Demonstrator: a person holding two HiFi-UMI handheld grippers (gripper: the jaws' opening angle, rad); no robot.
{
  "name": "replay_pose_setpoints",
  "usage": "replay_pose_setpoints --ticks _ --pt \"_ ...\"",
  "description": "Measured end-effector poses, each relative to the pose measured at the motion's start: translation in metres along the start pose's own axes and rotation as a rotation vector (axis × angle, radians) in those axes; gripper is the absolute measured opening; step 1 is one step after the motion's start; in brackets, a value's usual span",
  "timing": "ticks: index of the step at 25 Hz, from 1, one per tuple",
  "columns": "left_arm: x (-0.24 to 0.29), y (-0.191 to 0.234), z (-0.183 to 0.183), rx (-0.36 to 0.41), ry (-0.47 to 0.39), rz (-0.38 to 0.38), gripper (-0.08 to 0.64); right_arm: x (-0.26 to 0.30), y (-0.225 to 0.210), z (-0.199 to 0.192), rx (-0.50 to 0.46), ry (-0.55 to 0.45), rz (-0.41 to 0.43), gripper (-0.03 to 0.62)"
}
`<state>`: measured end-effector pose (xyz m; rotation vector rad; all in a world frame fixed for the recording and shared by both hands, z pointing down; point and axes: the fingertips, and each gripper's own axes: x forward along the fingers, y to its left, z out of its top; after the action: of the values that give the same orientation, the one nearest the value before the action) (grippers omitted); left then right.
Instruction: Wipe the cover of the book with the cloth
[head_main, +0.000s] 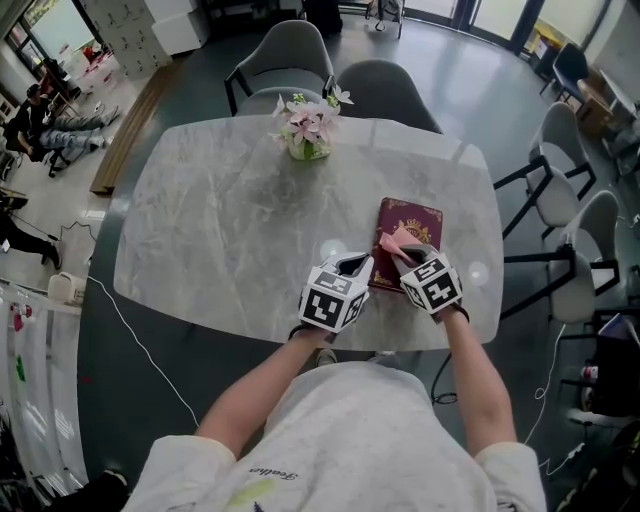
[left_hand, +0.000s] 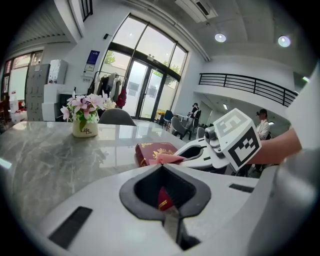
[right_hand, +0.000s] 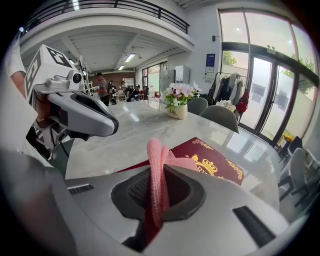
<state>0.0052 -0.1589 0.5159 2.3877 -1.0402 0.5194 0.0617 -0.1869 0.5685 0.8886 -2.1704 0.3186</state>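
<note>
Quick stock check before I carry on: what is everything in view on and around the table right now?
table: one, grey marble, middle of the head view.
flower pot: one, cream with pink and white flowers, far side of the table.
book: one, dark red with gold crest, flat on the table's near right.
cloth: one, pink, over the book's near end.
chairs: at least four, grey, two beyond the table, two at its right.
left gripper: one, white, shut on the book's near left edge.
right gripper: one, white, shut on the cloth.
forearms: two, bare, bottom of the head view.
</note>
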Motion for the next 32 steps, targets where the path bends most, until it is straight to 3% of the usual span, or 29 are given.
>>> replay_pose_setpoints --ticks 32 --pt "-0.025 -0.005 -0.022 0.031 0.012 -0.059 0.006 -0.018 0.047 -0.024 0.07 0.009 -0.012 0.015"
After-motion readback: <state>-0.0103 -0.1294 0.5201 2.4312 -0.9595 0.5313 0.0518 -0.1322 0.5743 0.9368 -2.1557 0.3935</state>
